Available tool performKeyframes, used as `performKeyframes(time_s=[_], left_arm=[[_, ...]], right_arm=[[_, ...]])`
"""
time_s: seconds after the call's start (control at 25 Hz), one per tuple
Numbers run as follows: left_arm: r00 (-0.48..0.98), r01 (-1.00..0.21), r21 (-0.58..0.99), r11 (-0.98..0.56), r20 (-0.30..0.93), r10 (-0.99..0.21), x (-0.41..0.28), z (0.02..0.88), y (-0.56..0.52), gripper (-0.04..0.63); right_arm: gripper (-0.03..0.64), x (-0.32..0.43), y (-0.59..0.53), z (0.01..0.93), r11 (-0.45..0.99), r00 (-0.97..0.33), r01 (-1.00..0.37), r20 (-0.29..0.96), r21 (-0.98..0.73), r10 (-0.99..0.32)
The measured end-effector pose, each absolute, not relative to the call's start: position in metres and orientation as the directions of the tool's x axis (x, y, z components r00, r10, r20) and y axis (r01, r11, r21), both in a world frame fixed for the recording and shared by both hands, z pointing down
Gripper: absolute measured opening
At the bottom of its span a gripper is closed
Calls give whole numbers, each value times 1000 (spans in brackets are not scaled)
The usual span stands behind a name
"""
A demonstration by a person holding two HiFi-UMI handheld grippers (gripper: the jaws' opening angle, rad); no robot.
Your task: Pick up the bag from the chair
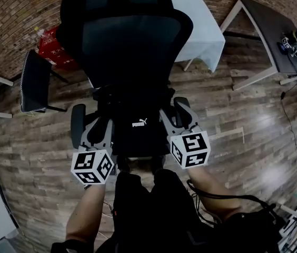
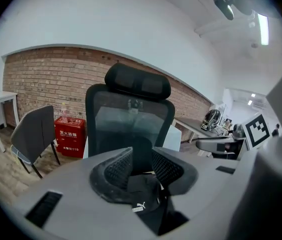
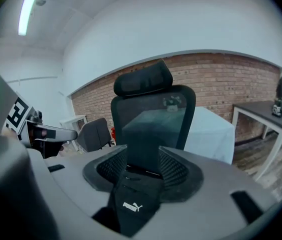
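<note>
A black bag with a white Puma logo lies on the seat of a black mesh-backed office chair. My left gripper reaches in at the bag's left side and my right gripper at its right side. In the left gripper view the jaws stand apart, with the bag low in the gap and the chair back beyond. The right gripper view shows the same: my right gripper is open, and the bag lies below and between its fingers. Neither pair of pads presses on the bag.
The chair's armrests flank both grippers. A grey side chair and a red box stand at the left by the brick wall. A white-covered table is behind the chair, and a desk with equipment at the right.
</note>
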State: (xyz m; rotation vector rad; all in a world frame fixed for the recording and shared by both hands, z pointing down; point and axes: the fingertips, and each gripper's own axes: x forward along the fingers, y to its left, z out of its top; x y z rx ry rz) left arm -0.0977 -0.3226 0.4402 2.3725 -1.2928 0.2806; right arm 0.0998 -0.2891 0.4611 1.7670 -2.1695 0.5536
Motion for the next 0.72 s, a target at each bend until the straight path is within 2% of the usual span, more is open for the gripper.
performKeyframes(time_s=[0.16, 0.72], left_arm=[[567, -824, 297, -483, 408, -716, -102, 481, -346, 170], [571, -821, 351, -451, 545, -615, -126, 625, -400, 213]], right_arm=[[216, 99, -300, 499, 116, -163, -985, 504, -124, -848], [290, 88, -332, 634, -34, -52, -993, 661, -116, -749]])
